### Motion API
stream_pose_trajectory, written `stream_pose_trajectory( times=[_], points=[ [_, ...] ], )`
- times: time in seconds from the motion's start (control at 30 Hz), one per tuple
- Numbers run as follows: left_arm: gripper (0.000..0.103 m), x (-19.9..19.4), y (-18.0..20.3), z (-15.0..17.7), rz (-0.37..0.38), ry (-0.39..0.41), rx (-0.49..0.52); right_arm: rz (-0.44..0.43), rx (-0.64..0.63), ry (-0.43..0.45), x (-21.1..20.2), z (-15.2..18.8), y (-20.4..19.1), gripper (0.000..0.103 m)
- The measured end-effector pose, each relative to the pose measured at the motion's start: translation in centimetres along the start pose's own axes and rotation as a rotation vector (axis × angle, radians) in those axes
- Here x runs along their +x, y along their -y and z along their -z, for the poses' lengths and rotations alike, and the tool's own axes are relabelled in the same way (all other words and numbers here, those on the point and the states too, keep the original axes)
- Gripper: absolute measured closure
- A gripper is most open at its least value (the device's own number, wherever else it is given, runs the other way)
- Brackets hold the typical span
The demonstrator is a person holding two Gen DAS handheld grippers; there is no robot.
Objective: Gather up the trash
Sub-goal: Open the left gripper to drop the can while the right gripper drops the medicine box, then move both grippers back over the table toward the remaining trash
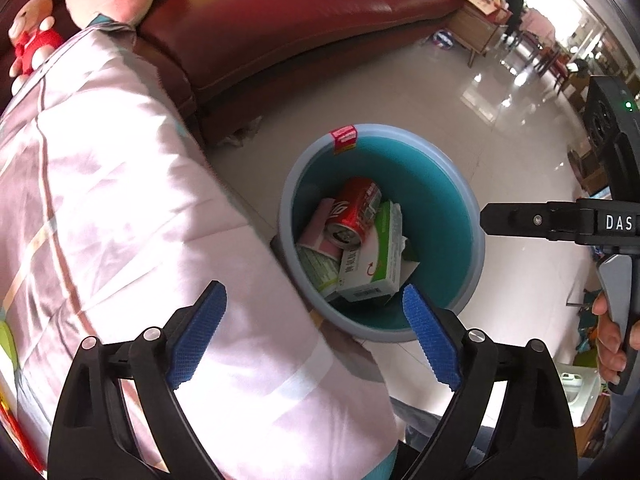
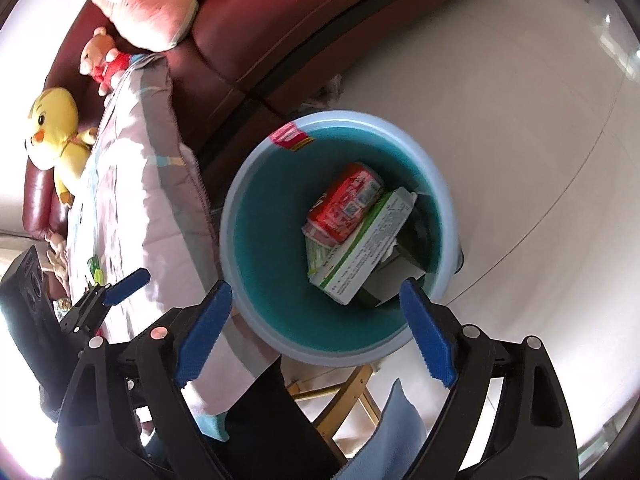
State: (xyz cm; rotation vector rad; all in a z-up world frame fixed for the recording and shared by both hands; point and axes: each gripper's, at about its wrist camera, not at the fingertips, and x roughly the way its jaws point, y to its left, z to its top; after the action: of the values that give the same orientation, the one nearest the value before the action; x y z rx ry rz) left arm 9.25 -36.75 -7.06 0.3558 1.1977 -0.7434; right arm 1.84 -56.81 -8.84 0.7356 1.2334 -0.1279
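Both grippers hanging over bin, left gripper and right gripper standing wide apart, gripping nothing. Red can and green-white box already lying inside bin. Remaining trash not showing; possibly more waiting elsewhere.

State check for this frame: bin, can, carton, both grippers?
bin: upright on the floor, holding trash
red can: on its side in the bin, on top
green-and-white carton: lying tilted beside the can
left gripper: open, empty, above the bin
right gripper: open, empty, above the bin
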Motion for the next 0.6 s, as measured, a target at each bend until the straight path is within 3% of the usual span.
stream_pose_trajectory(
  times=[0.6],
  points=[
    [0.006, -6.9, -9.0, 6.1, -0.029, 0.117, -0.157, 0.027, -0.145, -0.048, 1.8, 2.7, -11.6, 0.021]
  ],
)
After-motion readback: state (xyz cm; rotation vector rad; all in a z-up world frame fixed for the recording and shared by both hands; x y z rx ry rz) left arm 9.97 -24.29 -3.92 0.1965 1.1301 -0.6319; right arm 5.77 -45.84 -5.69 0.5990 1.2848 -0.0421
